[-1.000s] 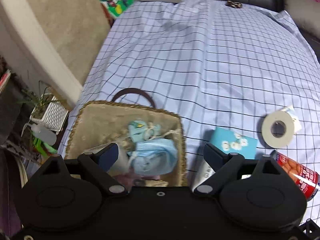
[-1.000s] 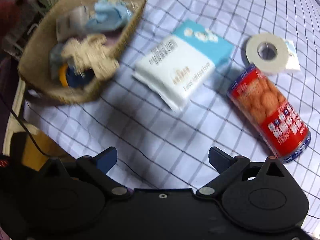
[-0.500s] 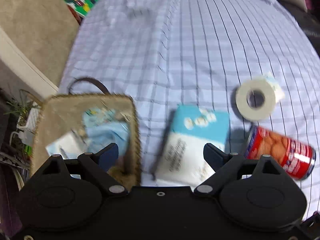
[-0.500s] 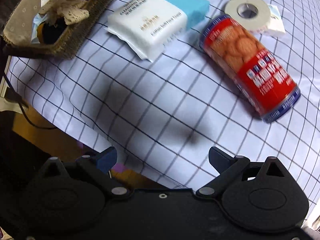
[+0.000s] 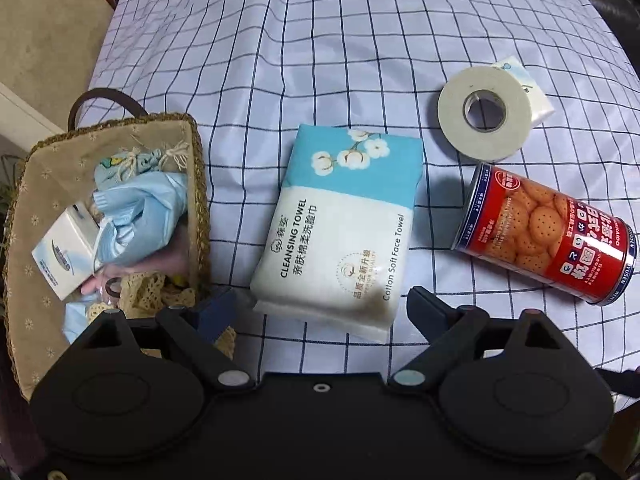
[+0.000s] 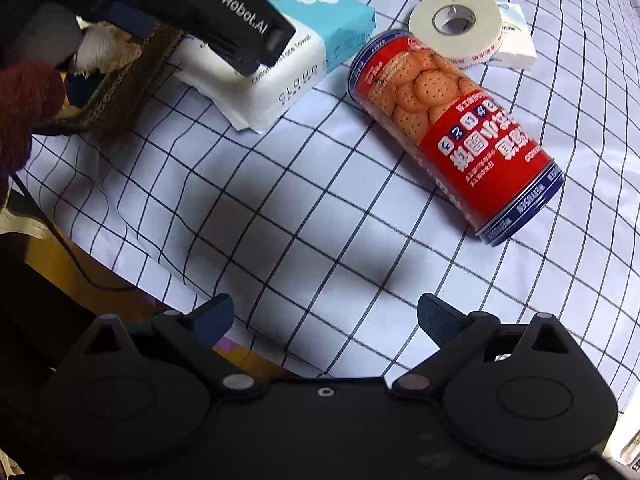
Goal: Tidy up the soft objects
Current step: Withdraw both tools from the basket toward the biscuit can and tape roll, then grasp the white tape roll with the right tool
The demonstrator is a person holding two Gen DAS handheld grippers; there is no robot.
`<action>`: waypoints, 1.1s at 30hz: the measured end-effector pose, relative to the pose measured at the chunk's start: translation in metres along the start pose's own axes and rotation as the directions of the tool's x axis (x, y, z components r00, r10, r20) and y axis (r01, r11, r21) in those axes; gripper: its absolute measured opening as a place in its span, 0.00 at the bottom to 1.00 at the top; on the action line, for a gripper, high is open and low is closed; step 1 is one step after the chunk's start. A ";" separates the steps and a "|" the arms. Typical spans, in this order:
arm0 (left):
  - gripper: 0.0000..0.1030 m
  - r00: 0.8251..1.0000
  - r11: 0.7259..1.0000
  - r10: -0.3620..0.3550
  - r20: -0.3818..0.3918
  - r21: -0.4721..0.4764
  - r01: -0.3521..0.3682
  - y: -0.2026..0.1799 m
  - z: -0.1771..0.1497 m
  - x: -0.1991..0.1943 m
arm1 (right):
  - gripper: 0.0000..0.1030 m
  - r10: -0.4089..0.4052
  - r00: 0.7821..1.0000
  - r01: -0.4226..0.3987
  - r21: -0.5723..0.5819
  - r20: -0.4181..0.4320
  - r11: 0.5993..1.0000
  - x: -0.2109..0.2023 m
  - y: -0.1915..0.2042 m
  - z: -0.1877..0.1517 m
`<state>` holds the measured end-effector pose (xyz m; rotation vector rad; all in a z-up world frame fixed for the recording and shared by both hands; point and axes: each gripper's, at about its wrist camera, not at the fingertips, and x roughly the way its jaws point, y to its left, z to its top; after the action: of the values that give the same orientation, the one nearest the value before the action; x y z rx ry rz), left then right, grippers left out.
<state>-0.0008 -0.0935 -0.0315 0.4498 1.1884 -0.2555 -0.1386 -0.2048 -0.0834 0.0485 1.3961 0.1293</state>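
Here, in the left wrist view, the left tongs [image 5: 320, 312] are hanging open and empty just above the near end of the towel pack [image 5: 340, 224], which is lying flat on the checked cloth [image 5: 320, 52] covering the tabletop, just beside the basket [image 5: 198, 184] and apart from it. The basket is already holding soft things: a blue garment [image 5: 140, 208], some lace and a small white box [image 5: 66, 252]. To the right of the pack, the tape roll [image 5: 484, 124] and the biscuit can [image 5: 544, 236] are lying near each other, the can on its side. The pack is looking light, squashy and wrapped in smooth film, so it will probably give under pressure and may slip; taking it across its narrow width near the middle, squeezing into the soft filling, seems the safest hold. In the right wrist view, the right tongs [image 6: 324, 316] are also standing open with nothing between them, hovering over bare cloth well short of the can [image 6: 456, 132]. The body of the left tool [image 6: 236, 20] is reaching over the pack [image 6: 288, 64] at the upper left, with a gloved hand [image 6: 104, 50] behind it by the basket's edge [image 6: 120, 92]. The can and the roll [image 6: 456, 28] are looking stiff, so they are likely not part of this sorting.
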 end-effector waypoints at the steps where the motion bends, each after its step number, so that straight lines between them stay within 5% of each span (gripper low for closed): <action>1: 0.87 1.000 1.000 -0.002 0.003 0.001 0.002 0.001 -0.001 0.000 | 0.96 -0.004 1.000 0.003 0.004 0.006 1.000 -0.001 -0.001 0.001; 15: 0.87 0.997 0.997 -0.076 -0.002 -0.004 0.076 0.007 0.000 0.005 | 0.96 -0.078 0.996 0.068 0.232 0.032 0.970 -0.002 -0.058 0.014; 26: 0.87 0.995 0.994 -0.101 0.005 -0.046 0.102 0.021 0.006 0.007 | 0.99 -0.186 0.966 0.159 0.159 0.178 0.974 -0.018 -0.050 0.050; 30: 0.87 0.992 0.989 -0.128 -0.008 -0.069 0.127 0.027 0.012 0.005 | 0.99 -0.092 0.978 0.061 0.169 0.187 0.984 -0.015 -0.049 0.062; 33: 0.87 0.992 0.988 -0.126 0.008 -0.091 0.126 0.033 0.015 0.001 | 0.97 -0.105 0.974 0.072 0.163 0.201 0.984 -0.016 -0.044 0.070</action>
<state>0.0262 -0.0714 -0.0213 0.2946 1.2224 -0.3091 -0.0697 -0.2478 -0.0609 0.1254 1.1930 -0.0588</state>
